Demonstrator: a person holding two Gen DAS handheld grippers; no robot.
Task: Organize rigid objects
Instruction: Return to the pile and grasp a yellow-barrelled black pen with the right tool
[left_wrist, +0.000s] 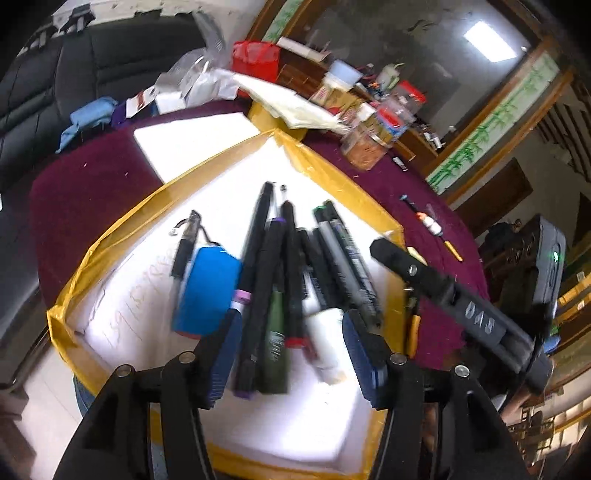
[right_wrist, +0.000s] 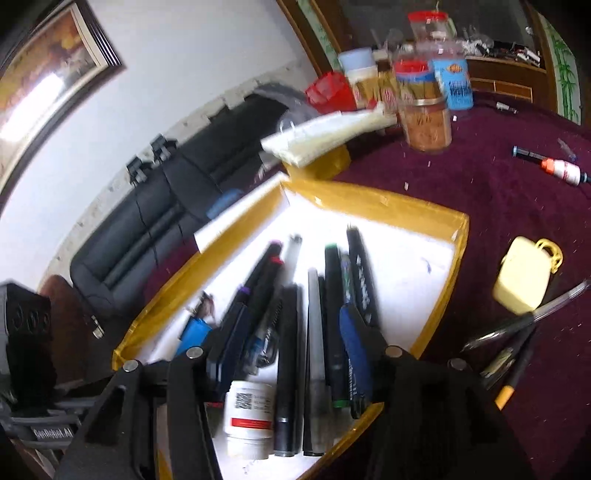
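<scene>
While both views blur with motion, the left gripper (left_wrist: 291, 354) and right gripper (right_wrist: 291, 350) hang open over the pens (left_wrist: 280, 273) heaped in the yellow-edged tray (left_wrist: 110, 236), clamping nothing. Labels on the pens are unreadable. More pens (right_wrist: 513, 343) lie near the table's (right_wrist: 480, 192) right edge, partly cut off.

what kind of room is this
Probably a lived-in home sitting room, not a workshop: a black leather sofa against the wall, a framed picture hanging above it, and a maroon-clothed table crowded with food jars.
</scene>
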